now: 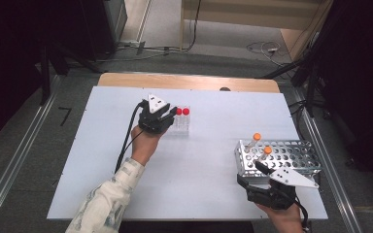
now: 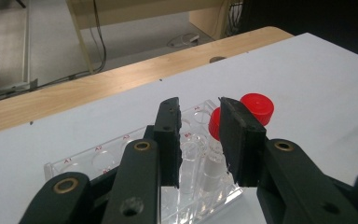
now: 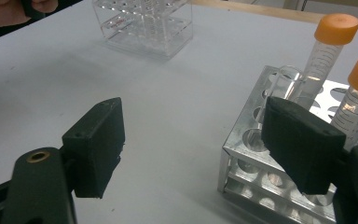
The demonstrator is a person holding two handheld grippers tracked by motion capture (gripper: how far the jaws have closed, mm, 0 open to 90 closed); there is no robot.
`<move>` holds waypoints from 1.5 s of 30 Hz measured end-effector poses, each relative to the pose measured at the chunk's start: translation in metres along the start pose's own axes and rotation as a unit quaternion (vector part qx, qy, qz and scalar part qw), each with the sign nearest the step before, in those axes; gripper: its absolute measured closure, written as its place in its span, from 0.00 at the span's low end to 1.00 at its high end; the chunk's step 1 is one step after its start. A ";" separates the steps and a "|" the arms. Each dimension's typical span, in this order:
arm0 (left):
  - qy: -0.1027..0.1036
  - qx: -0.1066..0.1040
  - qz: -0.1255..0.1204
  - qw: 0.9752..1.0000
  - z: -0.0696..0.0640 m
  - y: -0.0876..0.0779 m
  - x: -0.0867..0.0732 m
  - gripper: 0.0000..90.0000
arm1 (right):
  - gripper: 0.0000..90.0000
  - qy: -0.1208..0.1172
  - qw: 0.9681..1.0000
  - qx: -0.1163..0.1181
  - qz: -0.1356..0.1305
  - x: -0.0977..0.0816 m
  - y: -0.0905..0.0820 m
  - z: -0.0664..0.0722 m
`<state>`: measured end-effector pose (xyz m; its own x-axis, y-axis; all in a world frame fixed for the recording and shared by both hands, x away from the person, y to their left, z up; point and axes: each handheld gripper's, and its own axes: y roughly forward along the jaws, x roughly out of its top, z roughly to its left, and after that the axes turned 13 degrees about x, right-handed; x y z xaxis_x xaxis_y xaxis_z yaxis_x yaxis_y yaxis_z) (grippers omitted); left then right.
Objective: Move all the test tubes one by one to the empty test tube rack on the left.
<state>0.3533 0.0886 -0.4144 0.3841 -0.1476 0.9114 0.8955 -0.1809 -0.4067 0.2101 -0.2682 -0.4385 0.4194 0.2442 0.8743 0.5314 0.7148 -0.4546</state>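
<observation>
A clear plastic rack stands on the white table's far middle with two red-capped tubes in it. My left gripper sits at the rack's left side. In the left gripper view its jaws stand a narrow gap apart over the rack, pressing on nothing; one red cap and a second red cap show just behind the right jaw. My right gripper rests at the table's near right, wide open and empty, beside a metal rack holding two orange-capped tubes.
The metal rack lies near the table's right edge. A wooden strip runs along the far edge of the white table. Cables lie on the floor beyond. The person's left sleeve comes in from the bottom.
</observation>
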 end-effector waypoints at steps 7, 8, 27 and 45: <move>-0.022 0.008 0.003 1.000 -0.002 -0.006 -0.002 0.41 | 0.24 0.005 1.000 -0.007 0.000 -0.001 0.000 -0.002; -0.024 0.009 0.004 1.000 -0.002 -0.007 -0.002 0.36 | 0.24 0.005 1.000 -0.009 0.000 -0.001 0.000 -0.003; -0.029 -0.018 0.013 0.999 -0.008 -0.034 -0.027 0.22 | 0.43 0.026 0.998 -0.050 -0.013 -0.007 0.016 -0.028; -0.026 -0.021 0.013 0.999 -0.012 -0.035 -0.028 0.23 | 0.72 0.027 0.995 -0.084 -0.039 -0.010 0.030 -0.041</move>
<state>0.3082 0.0873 -0.4265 0.4193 -0.1014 0.9022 0.8753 -0.2186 -0.4313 0.2520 -0.2767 -0.4679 0.4084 0.1540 0.8997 0.6779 0.6088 -0.4120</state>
